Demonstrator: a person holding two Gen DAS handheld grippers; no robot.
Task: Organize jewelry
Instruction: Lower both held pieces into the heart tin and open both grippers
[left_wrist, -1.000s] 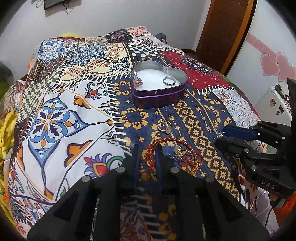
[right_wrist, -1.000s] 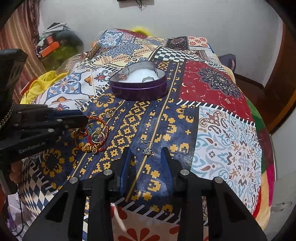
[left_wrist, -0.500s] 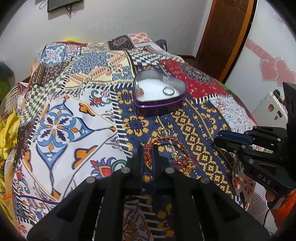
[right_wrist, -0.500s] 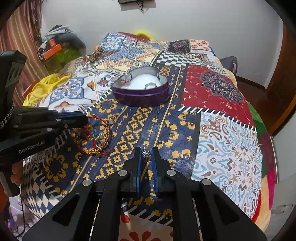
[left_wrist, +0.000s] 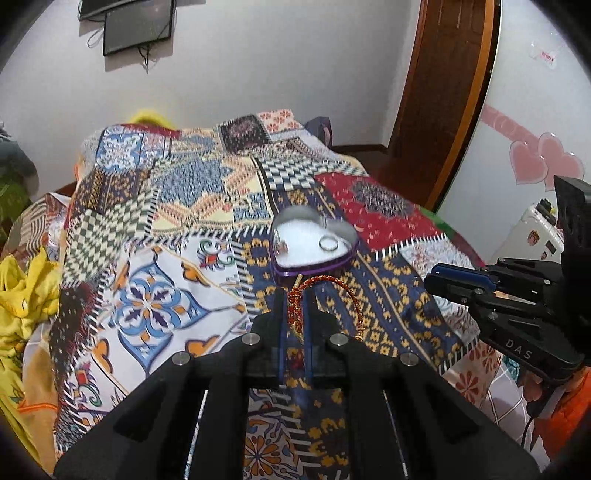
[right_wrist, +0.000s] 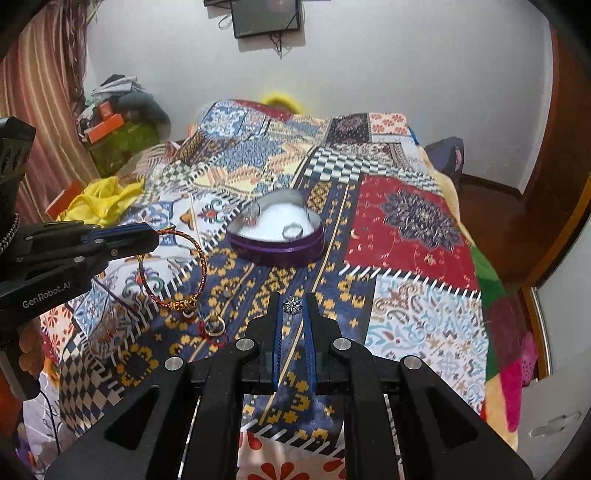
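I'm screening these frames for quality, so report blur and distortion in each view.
Left wrist view: fisheye bends the door frame; heart tin slightly smeared, bracelet sharper. Right wrist view: dark vignette corners; tin rim soft, star charm crisp.

Your heart-shaped tin at frame centre has a purple wall and a white lining, and a silver ring lies on that lining. The braided bracelet at middle left is red and gold, and the little star-shaped charm at lower centre is silver, set between blue finger pads on black gripper bodies. Under it all, your patchwork bedspread mixes navy with yellow geometric motifs, a red medallion panel, black-and-white checks and blue floral tiles, with yellow cloth bunched at the left edge.
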